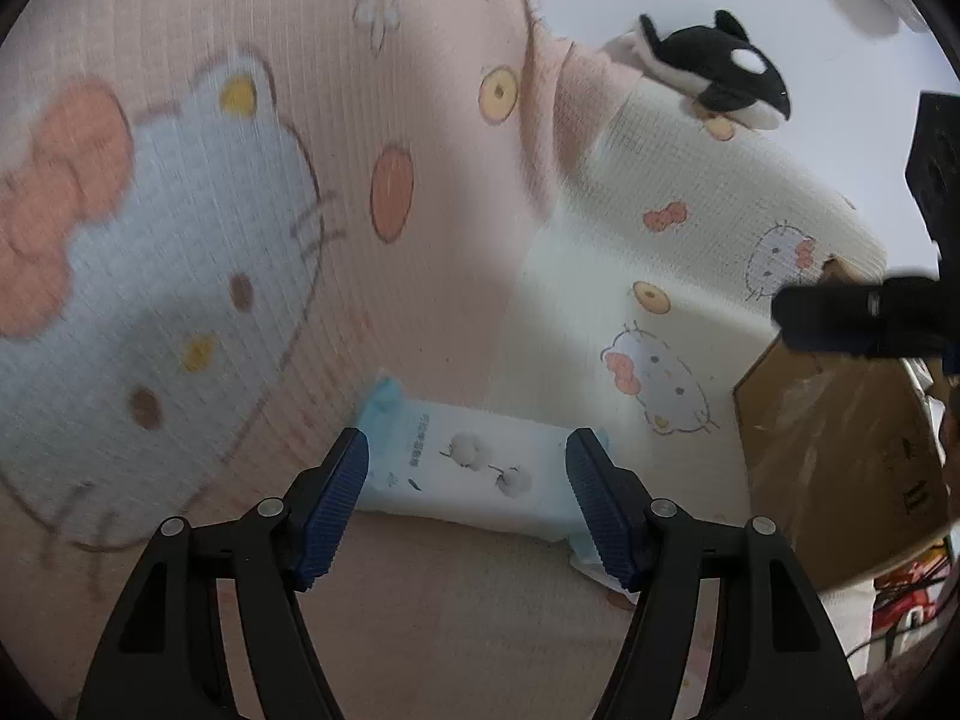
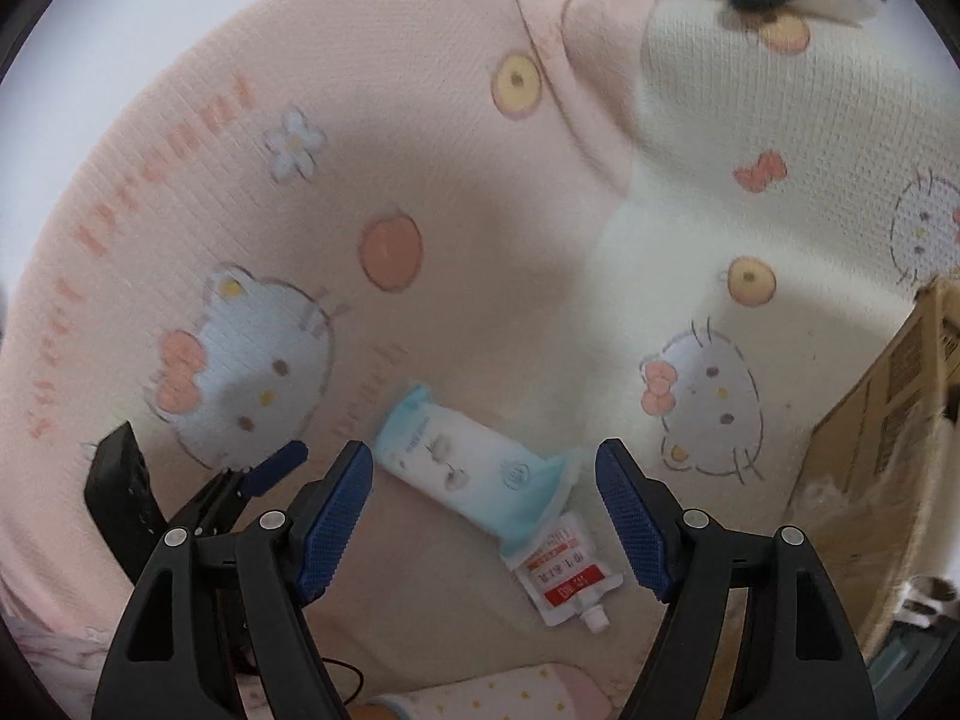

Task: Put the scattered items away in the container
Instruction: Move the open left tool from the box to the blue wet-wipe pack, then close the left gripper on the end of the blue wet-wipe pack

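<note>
A white and blue pack of wipes [image 1: 474, 468] lies on the pink Hello Kitty blanket [image 1: 240, 180]. My left gripper [image 1: 468, 480] is open with a finger on each side of the pack, low over it. In the right wrist view the same pack [image 2: 468, 471] lies ahead of my open, empty right gripper [image 2: 486, 510], with a white and red spout pouch [image 2: 564, 582] beside its near end. A cardboard box [image 1: 840, 468] stands at the right, also in the right wrist view [image 2: 888, 468]. A black and white orca plush [image 1: 714, 69] lies farther back.
The left gripper's fingers [image 2: 270, 468] show at the lower left of the right wrist view. The right gripper [image 1: 864, 312] shows dark at the right edge of the left wrist view, over the box. A white pillow part [image 1: 720, 210] of the bedding adjoins the pink.
</note>
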